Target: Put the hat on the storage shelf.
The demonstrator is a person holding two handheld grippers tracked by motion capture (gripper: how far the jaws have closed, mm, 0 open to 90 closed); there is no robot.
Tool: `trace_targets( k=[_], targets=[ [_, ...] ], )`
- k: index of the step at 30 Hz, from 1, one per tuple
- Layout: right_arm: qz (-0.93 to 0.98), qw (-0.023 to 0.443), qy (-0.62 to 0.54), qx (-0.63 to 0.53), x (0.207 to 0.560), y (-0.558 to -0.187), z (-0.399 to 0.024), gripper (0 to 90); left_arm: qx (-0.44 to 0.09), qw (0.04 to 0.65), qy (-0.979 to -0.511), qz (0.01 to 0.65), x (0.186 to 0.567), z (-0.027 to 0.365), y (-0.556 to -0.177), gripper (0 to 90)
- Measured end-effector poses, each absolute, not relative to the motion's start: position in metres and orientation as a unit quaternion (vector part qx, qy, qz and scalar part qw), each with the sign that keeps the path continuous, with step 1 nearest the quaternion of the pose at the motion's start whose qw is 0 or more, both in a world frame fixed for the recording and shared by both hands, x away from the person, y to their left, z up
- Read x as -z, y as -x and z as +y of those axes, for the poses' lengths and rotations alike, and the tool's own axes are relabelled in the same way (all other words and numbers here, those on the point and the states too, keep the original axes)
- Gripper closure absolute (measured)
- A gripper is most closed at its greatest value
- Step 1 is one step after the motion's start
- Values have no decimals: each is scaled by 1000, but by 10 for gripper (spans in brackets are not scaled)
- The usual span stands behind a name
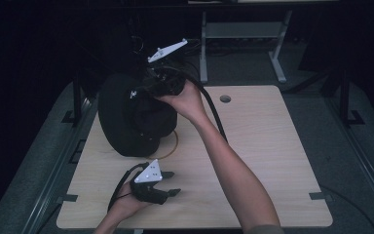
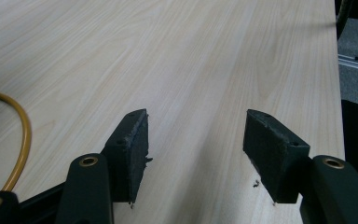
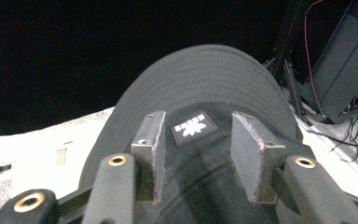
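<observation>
A black wide-brimmed hat stands tilted on its brim at the table's back left. My right gripper is shut on its crown. In the right gripper view the jaws pinch the crown fabric with a white logo patch between them, my right gripper pointing at the brim beyond. My left gripper hovers low near the table's front edge, open, with nothing between its jaws. In its own view the left gripper looks along bare wood.
A thin yellow ring lies on the light wooden table, partly under the hat, and curves into the left gripper view as the same ring. A cable hole sits near the back edge. A metal frame stands beyond the table.
</observation>
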State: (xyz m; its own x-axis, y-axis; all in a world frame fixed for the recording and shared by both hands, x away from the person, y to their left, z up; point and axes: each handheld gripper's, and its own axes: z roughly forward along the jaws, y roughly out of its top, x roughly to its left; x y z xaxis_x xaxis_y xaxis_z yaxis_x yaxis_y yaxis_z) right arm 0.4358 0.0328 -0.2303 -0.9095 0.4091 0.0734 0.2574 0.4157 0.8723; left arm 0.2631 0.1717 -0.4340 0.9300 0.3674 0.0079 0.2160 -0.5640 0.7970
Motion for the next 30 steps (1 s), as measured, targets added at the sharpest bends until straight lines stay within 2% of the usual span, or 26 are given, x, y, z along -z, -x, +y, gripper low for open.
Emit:
trace_targets(
  k=[16,23,30],
  targets=[
    [818,69,-214,-529,241,-429,-4,428,-98,442,-871,189,432,184,-267,374],
    [816,65,-219,-531,250,-427,-21,381,-100,444,-869,196,432,182,-266,331],
    [815,63,-226,-529,258,-424,-34,364,-95,439,-872,195,433,181,-267,317]
  ],
)
